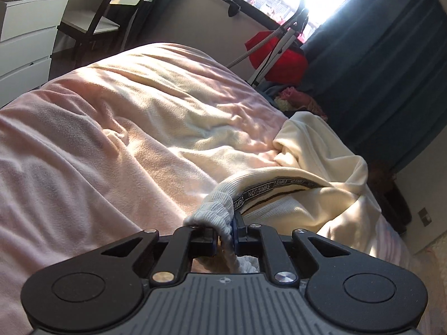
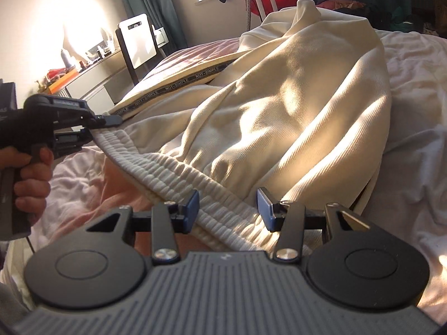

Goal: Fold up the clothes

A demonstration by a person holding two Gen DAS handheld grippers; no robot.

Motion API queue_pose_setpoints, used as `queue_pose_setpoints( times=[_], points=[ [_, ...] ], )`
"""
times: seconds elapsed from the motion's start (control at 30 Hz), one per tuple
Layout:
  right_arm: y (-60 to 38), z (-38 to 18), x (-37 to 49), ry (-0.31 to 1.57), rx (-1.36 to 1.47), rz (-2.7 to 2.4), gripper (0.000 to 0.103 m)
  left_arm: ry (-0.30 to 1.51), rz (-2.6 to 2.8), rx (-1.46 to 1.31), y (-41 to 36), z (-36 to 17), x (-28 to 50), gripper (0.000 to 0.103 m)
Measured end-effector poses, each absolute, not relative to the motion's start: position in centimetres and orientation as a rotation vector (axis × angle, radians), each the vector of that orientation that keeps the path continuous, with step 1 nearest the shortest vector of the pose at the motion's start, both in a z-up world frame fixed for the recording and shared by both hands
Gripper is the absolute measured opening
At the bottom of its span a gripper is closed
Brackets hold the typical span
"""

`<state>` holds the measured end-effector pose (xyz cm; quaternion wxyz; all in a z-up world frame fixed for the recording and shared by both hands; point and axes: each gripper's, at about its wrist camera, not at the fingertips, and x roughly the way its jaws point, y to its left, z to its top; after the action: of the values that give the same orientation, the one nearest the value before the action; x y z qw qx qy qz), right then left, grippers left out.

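Right wrist view, centre frame: the cream garment (image 2: pixel 293 97) lies bunched on the pink blanket (image 2: pixel 92 184), its ribbed hem (image 2: pixel 178 173) running from mid left down to bottom centre; a "NOT-SIMPLE" printed tape (image 2: pixel 178 83) lines an edge in the upper left part. My right gripper (image 2: pixel 227 209) is spread wide, jaws either side of the ribbed hem w/ nothing pinched yet; my left gripper (image 2: pixel 107 120), seen at mid left, is clamped on the far end of that hem. Left wrist view, bottom centre: left gripper (image 1: pixel 225 236) clenched on ribbed hem (image 1: pixel 212 209), fabric bunched between the jaws; garment (image 1: pixel 321 162) trails to the right of frame, blanket (image 1: pixel 111 139) filling the left.

Step in hand, as I read it: getting both ends of the hem held so I can spread the piece flat; folding proper not started. Next move calls for closing the right jaws on the hem, then pulling the two ends apart w/ even tension; bulk at upper right prob needs a shake to unbunch.
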<state>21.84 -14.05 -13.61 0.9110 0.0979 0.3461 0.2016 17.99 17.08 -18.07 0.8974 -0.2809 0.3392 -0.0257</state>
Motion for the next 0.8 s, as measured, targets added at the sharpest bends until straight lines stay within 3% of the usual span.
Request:
queue_pose_setpoints(
  times=[0.2,0.4,0.5,0.7,0.8],
  points=[
    [-19.1,-10.7,19.4,0.658,0.475,0.374,0.05,0.707,-0.106,-0.528,16.8,-16.6,16.7,0.012],
    [-23.8,-11.6,19.3,0.714,0.654,0.179,0.054,0.719,-0.128,-0.453,16.2,-15.0,15.0,0.039],
    [-24.2,-13.7,20.2,0.807,0.74,0.156,0.055,0.709,-0.138,-0.451,16.7,-14.8,14.6,0.043],
    [-22.9,-15.6,20.8,0.861,0.838,0.208,0.084,0.651,-0.146,-0.334,15.2,-15.3,15.2,0.05],
    [-22.4,-16.0,21.1,0.858,0.843,0.217,0.083,0.663,-0.144,-0.325,14.8,-15.7,15.6,0.055]
  ],
)
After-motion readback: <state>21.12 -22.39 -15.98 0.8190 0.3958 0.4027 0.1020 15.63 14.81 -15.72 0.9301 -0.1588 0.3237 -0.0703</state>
